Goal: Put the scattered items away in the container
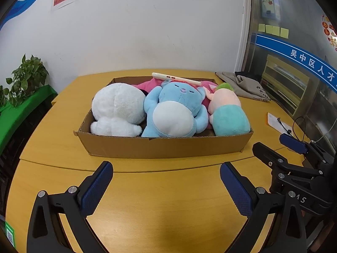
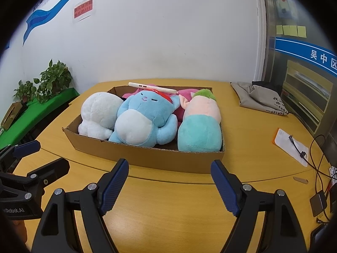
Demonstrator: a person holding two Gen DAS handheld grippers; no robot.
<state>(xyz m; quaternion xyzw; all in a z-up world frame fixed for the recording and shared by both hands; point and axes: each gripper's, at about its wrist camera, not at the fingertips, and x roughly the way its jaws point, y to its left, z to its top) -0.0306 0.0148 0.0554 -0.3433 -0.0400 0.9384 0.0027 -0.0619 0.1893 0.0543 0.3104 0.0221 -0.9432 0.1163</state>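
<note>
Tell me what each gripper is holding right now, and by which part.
Nothing. The left gripper and right gripper both have open jaws over bare table, short of the cardboard box.

The left tongs are a matte black plastic frame with two triangular arms, each pierced by a teardrop-shaped cutout. Round silver screw heads sit at the pivots along each arm. Each finger carries a long dark blue rubber pad with a fine knurled, dotted texture. The right tongs share the same black build and silver screws, but their blue pads show ridged crosswise ribbing. On the left tongs' body, seen from the right wrist view, white lettering reads "Robot.AI".
</note>
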